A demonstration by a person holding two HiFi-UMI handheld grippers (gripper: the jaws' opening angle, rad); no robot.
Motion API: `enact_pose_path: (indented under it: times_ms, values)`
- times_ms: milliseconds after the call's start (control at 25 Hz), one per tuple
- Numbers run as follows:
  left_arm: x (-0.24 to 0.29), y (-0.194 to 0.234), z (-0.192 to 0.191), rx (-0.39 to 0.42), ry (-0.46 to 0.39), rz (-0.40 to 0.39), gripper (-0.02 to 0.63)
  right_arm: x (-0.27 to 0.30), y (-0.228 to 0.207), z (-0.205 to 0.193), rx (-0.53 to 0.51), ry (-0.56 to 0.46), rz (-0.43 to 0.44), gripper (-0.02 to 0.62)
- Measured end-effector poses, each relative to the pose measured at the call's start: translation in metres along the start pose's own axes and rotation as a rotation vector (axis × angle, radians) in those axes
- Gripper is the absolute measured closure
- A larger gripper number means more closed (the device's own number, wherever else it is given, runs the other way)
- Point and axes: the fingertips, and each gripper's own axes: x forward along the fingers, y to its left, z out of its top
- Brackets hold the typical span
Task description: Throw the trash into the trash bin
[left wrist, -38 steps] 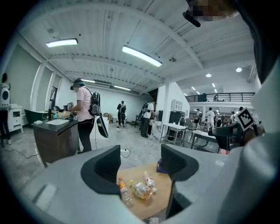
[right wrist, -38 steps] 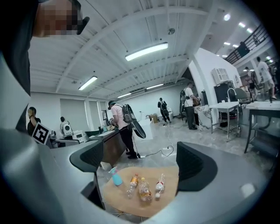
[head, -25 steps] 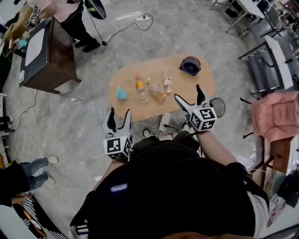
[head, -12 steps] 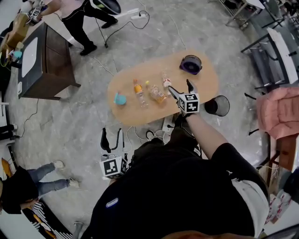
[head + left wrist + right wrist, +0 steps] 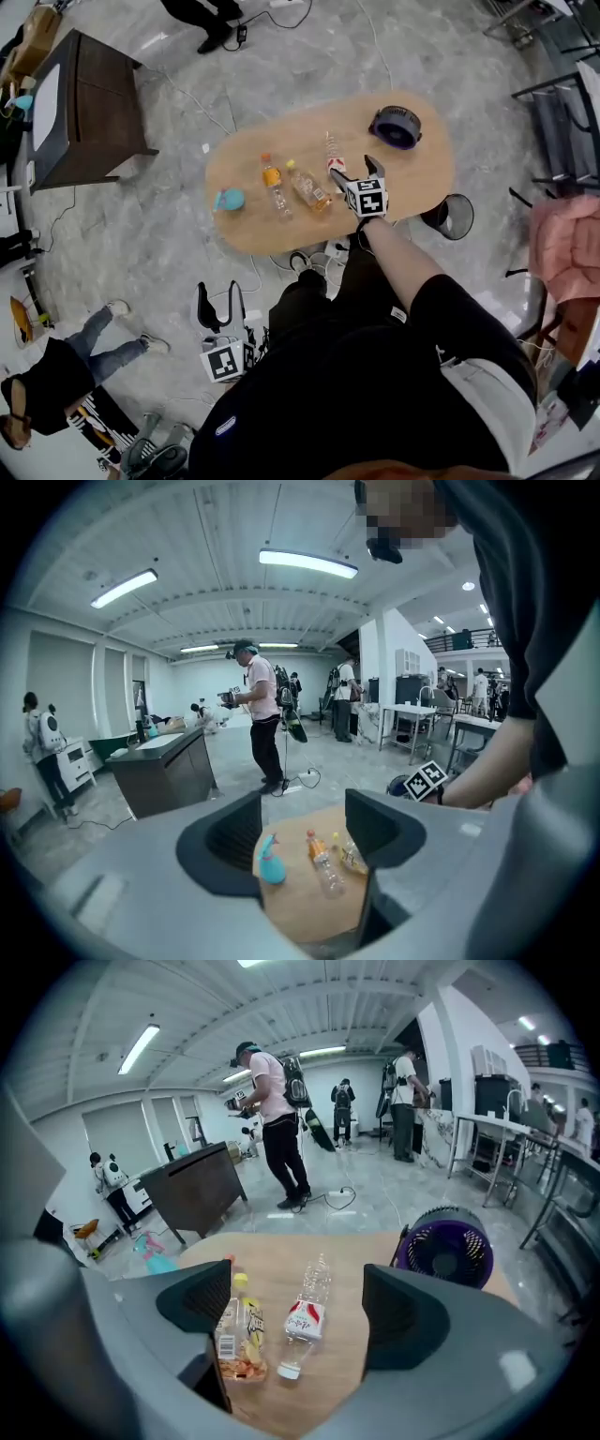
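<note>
Right gripper (image 5: 353, 169) lowered past table (image 5: 417, 183) edge, fingers (image 5: 398, 1321) narrowing, bottle (image 5: 305, 1316) loose between

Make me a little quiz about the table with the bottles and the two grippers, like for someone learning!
1. True or false: the trash bin stands on the table.
2. In the right gripper view, what shows between the right gripper jaws? A the clear red-labelled bottle, B the teal spray bottle, C the fan.
3. What does the left gripper hold?
Key: 1 false, it stands on the floor beside the table. 2 A; the jaws have just been closing a little, but they are open and grip nothing. 3 nothing; its jaws are open and empty.
</note>
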Motion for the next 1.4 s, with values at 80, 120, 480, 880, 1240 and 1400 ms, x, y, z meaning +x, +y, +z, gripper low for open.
enact_pose_path:
  times_ms: [80,120,480,880,1240,1400]
  values:
    - [0.007,-0.009,-0.007,0.001,0.040,-0.002,0.327,0.023,-0.008,-0.011,0.016,0.049,0.023,0.130]
    - [0.009,-0.011,-0.011,0.002,0.062,0.001,0.326,0.034,-0.011,-0.018,0.024,0.074,0.032,0.130]
    - [0.019,-0.006,-0.029,0.048,0.154,0.051,0.328,0.108,-0.022,-0.077,0.039,0.279,0.051,0.158]
    - [0.023,0.009,-0.055,0.026,0.234,0.085,0.327,0.141,-0.025,-0.130,-0.021,0.516,0.012,0.211]
    - [0.022,0.020,-0.063,0.007,0.225,0.075,0.328,0.128,-0.020,-0.100,-0.037,0.403,0.048,0.264]
    - [0.023,0.025,-0.056,0.018,0.184,0.036,0.328,0.086,-0.015,-0.070,-0.016,0.329,0.078,0.264]
